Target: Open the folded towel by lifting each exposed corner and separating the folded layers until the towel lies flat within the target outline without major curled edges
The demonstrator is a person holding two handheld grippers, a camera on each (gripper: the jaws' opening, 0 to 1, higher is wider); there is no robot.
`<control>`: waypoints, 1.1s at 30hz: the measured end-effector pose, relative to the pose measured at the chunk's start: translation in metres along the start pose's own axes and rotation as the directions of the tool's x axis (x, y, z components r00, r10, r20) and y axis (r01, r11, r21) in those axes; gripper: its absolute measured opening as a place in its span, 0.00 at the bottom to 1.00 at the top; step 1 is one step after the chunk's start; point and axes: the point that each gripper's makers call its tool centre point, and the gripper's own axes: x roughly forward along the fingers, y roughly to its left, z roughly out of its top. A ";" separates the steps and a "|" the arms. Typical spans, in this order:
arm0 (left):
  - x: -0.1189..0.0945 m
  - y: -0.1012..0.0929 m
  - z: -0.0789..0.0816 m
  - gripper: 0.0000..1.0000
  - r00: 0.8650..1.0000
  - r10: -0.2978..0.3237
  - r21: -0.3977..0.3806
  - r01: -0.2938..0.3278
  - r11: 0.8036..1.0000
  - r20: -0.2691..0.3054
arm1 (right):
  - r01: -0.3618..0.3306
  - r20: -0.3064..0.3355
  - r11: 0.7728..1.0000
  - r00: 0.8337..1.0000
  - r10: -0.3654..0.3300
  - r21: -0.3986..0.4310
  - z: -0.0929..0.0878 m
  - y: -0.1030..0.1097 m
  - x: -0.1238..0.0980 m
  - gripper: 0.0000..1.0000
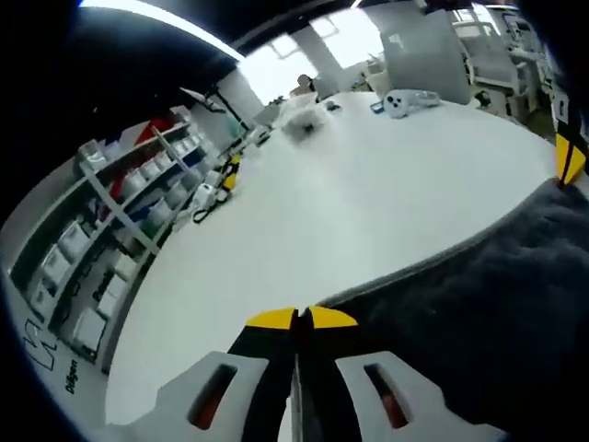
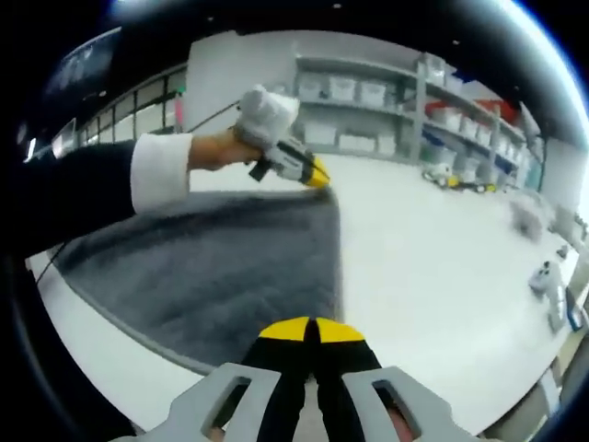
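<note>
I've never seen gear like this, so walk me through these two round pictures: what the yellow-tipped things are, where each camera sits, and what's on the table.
A person holds a two-jaw tool in each hand, with a camera on each. The left gripper view looks along the left tool, jaws together at the edge of the dark grey towel. The right gripper view looks along the right tool, jaws together at the towel's near edge. Across the towel, that view also shows the person's hand holding the left tool at the far corner. The towel lies on a white table; shelves with bins stand behind.

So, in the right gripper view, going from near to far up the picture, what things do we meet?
Right gripper → grey towel → left gripper at the towel's far corner → shelves with bins.
</note>
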 end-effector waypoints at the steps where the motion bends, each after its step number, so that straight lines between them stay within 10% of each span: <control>1: 0.001 -0.001 -0.001 0.02 1.000 0.001 0.007 -0.001 1.000 -0.003 | 0.002 0.001 1.000 1.000 -0.002 0.005 -0.001 -0.003 0.000 0.00; 23: 0.024 -0.004 -0.017 0.01 0.998 0.036 0.087 -0.032 0.996 -0.048 | 0.076 -0.063 0.994 0.995 -0.081 -0.077 -0.015 -0.014 -0.003 0.00; 33: -0.032 0.009 -0.009 0.01 0.995 0.098 0.042 -0.098 0.994 0.004 | 0.128 -0.077 0.963 0.986 -0.150 -0.237 0.003 -0.002 0.003 0.00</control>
